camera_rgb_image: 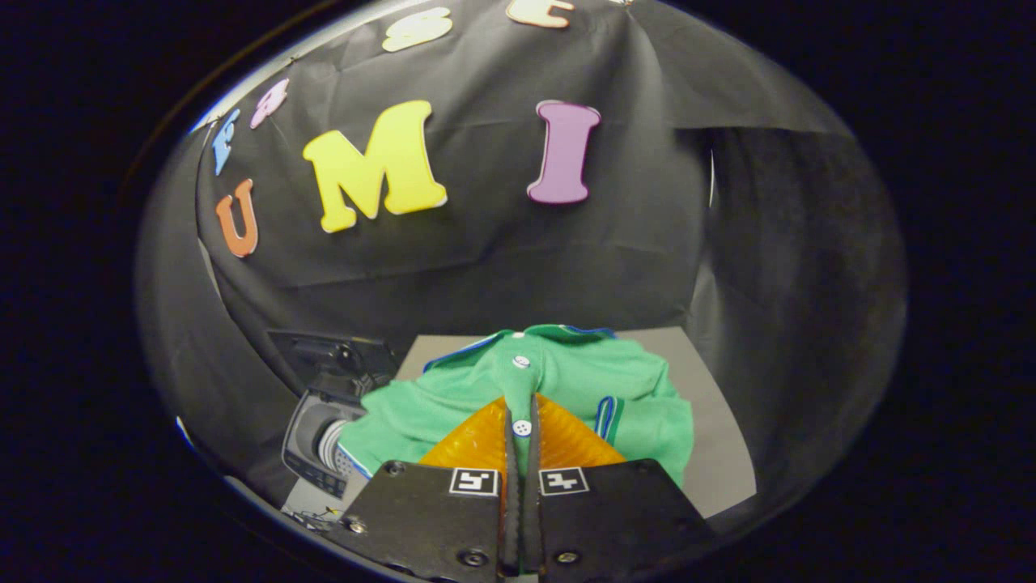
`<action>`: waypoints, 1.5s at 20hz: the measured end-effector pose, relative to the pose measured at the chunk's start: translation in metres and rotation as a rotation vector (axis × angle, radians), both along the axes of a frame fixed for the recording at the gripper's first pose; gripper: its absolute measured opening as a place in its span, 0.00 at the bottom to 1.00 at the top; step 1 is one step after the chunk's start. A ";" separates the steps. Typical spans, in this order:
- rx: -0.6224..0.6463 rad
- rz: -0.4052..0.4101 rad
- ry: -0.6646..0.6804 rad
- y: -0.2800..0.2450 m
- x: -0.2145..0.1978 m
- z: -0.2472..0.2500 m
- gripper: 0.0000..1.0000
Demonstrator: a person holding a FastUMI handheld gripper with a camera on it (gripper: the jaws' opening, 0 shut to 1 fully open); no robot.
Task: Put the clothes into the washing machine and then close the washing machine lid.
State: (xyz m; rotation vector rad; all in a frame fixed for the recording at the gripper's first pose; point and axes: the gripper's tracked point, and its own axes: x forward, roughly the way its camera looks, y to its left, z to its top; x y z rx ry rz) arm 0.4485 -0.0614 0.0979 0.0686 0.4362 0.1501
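My gripper [520,425] clenched on green shirt [566,380], pinching button placket; shirt bunched on grey tabletop [716,453], washer [320,437] just left.

The gripper [520,405] covers the near middle of the green shirt [566,380], so the button strip between its orange fingers [477,444] shows as a thin slice. The shirt hides part of the washing machine [324,429] and much of the grey worktop [720,453]. The machine's drum and control panel are too small to make out.
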 end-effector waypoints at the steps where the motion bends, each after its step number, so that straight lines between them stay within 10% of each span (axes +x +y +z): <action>1: 0.007 0.008 -0.016 0.005 -0.002 0.010 0.06; 15: 0.038 0.216 -0.122 0.123 -0.021 0.073 0.05; 30: 0.068 0.502 -0.020 0.313 -0.026 0.032 0.05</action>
